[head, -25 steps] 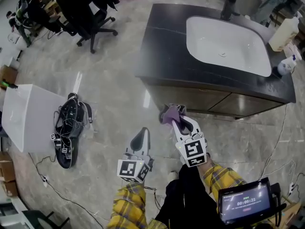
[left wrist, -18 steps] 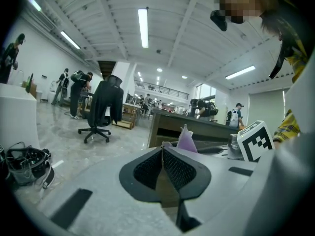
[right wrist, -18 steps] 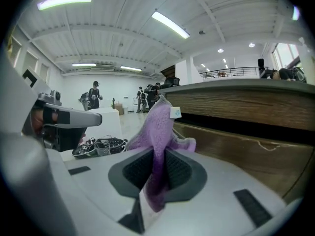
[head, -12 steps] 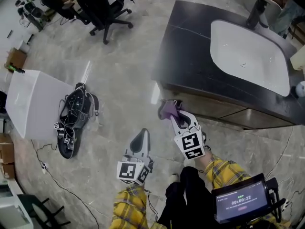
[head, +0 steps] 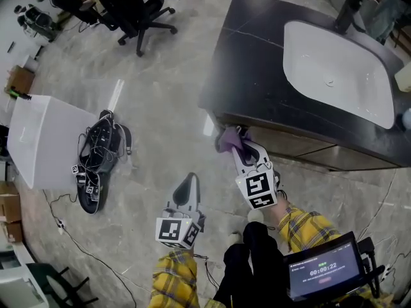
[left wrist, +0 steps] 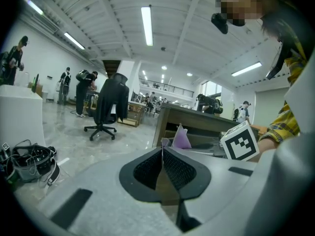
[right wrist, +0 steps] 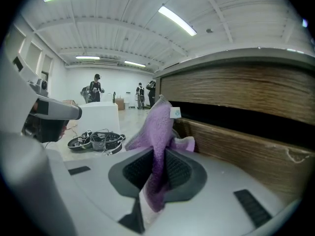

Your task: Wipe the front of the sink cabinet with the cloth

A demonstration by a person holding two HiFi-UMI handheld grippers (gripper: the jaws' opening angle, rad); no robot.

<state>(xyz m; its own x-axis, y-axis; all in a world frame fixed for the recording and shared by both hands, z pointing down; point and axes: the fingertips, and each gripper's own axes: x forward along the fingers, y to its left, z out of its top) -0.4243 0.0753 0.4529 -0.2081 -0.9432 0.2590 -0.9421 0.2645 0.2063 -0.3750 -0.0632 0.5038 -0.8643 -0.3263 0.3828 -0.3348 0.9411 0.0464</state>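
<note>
Pinching a purple cloth (right wrist: 158, 124) in the right gripper (head: 240, 147), jaws clamped on its folds. Holding it up at the wooden front of the sink cabinet (head: 289, 143), near the left corner under the dark countertop (head: 257, 50); possibly touching, hard to judge. Hovering the left gripper (head: 189, 186) apart over the floor (head: 160, 127), jaws pressed together, empty.

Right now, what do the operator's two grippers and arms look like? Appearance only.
The left gripper and the right gripper are the same build: a light grey plastic body tapering to two jaws lined with black textured pads. Each carries a white cube with black square markers at its rear end. The person's sleeves are yellow plaid with dark lines.
</note>
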